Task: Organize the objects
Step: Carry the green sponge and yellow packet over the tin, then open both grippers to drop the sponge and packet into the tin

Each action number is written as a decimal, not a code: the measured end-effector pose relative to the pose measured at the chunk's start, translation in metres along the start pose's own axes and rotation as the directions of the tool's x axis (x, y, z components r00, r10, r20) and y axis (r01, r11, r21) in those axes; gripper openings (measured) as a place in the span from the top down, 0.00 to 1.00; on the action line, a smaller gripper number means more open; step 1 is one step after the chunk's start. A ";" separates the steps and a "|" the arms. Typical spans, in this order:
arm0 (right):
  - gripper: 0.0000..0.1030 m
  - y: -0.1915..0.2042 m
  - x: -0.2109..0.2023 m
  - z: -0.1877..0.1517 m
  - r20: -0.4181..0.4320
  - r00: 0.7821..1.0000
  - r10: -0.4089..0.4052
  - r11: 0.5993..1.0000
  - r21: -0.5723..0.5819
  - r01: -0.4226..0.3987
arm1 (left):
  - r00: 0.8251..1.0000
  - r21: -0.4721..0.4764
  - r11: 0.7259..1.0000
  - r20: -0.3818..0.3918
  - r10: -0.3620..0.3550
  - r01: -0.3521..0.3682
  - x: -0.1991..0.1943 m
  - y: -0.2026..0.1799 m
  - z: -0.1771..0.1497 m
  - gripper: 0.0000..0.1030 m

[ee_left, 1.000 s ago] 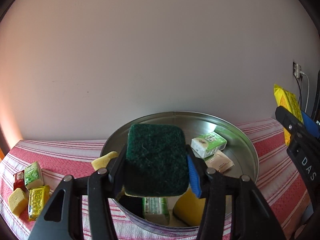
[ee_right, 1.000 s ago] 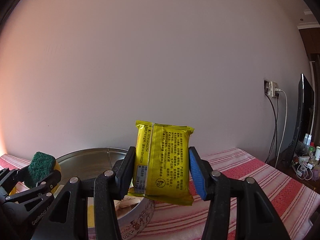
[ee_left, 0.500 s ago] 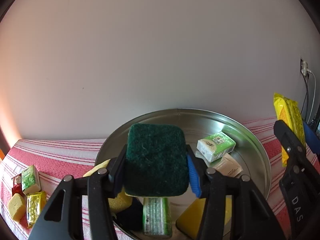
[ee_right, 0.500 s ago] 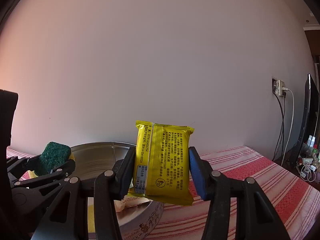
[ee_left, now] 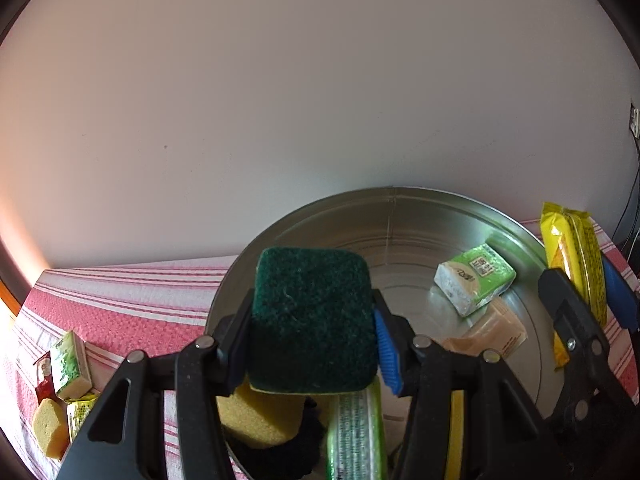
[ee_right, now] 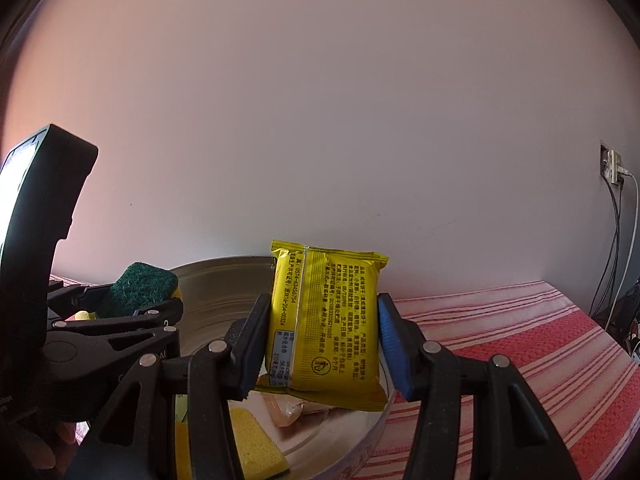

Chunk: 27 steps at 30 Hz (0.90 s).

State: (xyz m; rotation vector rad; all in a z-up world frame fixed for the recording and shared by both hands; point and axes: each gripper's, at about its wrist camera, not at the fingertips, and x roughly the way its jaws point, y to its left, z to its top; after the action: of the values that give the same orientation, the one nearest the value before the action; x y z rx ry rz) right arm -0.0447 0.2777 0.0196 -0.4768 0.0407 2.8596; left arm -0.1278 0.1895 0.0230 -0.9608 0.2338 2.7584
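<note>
We read small black Chinese print on the yellow packet [ee_right: 326, 322] between the right claw's [ee_right: 320, 340] fingers; other labels remain illegible.

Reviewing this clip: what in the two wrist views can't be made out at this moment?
- Left wrist view: the tin's near contents are hidden behind the left gripper and its green sponge.
- Left wrist view: the small packets at the left edge are too small to read.
- Right wrist view: the yellow packet hides the tin's far right side.
</note>
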 end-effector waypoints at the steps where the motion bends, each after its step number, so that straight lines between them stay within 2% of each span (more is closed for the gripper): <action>1: 0.47 0.002 0.002 0.000 -0.005 1.000 0.004 1.000 0.002 -0.004 | 1.000 0.002 1.000 -0.001 0.002 -0.002 0.002 -0.001 0.000 0.49; 7: 0.47 0.004 -0.005 -0.004 -0.011 1.000 0.012 1.000 -0.017 -0.012 | 1.000 0.018 1.000 -0.001 0.004 -0.004 0.017 -0.018 0.002 0.49; 10: 0.47 -0.028 0.022 0.005 -0.018 1.000 0.013 1.000 -0.017 -0.014 | 1.000 0.017 1.000 -0.005 0.008 -0.008 0.020 -0.023 0.002 0.49; 19: 0.47 -0.033 0.031 0.001 -0.052 0.998 0.039 0.999 -0.006 -0.039 | 1.000 0.009 1.000 -0.005 0.010 -0.010 0.021 -0.030 0.004 0.49; 20: 0.47 -0.035 0.032 0.001 -0.060 0.997 0.052 0.999 0.001 -0.052 | 1.000 -0.005 1.000 0.003 -0.002 0.002 0.019 -0.028 0.005 0.44; 21: 0.47 -0.038 0.035 0.002 -0.067 0.996 0.056 0.998 0.010 -0.055 | 1.000 -0.020 1.000 0.006 -0.004 0.004 0.018 -0.025 0.005 0.33; 22: 0.47 -0.040 0.036 0.002 -0.071 0.995 0.064 0.998 0.018 -0.062 | 1.000 -0.037 0.999 0.011 0.007 -0.006 0.015 -0.022 0.005 0.29; 24: 0.45 -0.045 0.035 0.002 -0.060 0.995 0.076 0.997 0.034 -0.074 | 0.998 -0.050 0.997 0.027 0.053 -0.051 0.010 -0.020 0.005 0.11; 27: 0.36 -0.046 0.027 0.003 -0.028 0.998 0.063 0.997 0.040 -0.062 | 0.992 -0.066 0.993 0.083 0.100 -0.095 -0.001 -0.018 0.004 0.02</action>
State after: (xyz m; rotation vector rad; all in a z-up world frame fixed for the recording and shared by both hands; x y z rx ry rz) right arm -0.0592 0.3282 0.0147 -0.5178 0.1187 2.9070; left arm -0.1249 0.2075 0.0253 -0.8642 0.1875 2.9043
